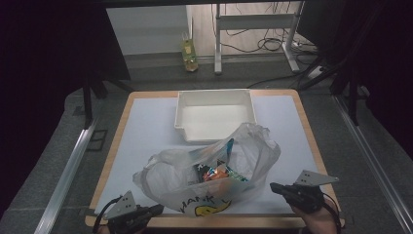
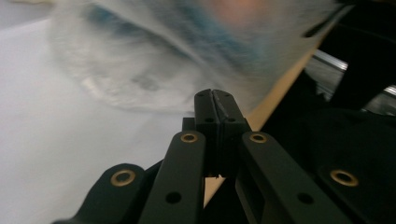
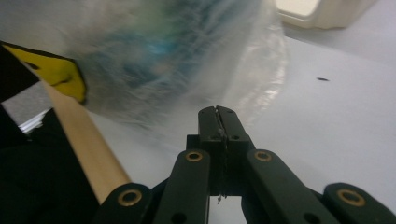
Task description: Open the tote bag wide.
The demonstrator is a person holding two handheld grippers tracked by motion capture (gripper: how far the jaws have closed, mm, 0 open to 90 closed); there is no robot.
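high view: the worktop [image 1: 146, 126] carries a white sheet, probably so that things stand out on it, and it is the largest thing here. behind its middle sits a white tray [image 1: 215, 115], open side up and empty; i judge it waits there to receive what comes out of the bag. in front of the tray, near the person's edge, lies the plastic bag [image 1: 209, 170], thin and half see-through, with a yellow smiley print facing the edge. its mouth gapes upward toward the tray, so the colourful snack packets [image 1: 217, 171] inside are visible and should be easy to reach.

the left hand-held gripper [image 1: 158, 208] is at the bag's near left corner, and the right hand-held gripper [image 1: 273, 186] at its right side, one at each flank, which suits holding or spreading the bag. in the left gripper view the jaws are pressed together just in front of the blurred bag film; nothing is between them. in the right gripper view the jaws also meet, empty, with the bag just ahead.
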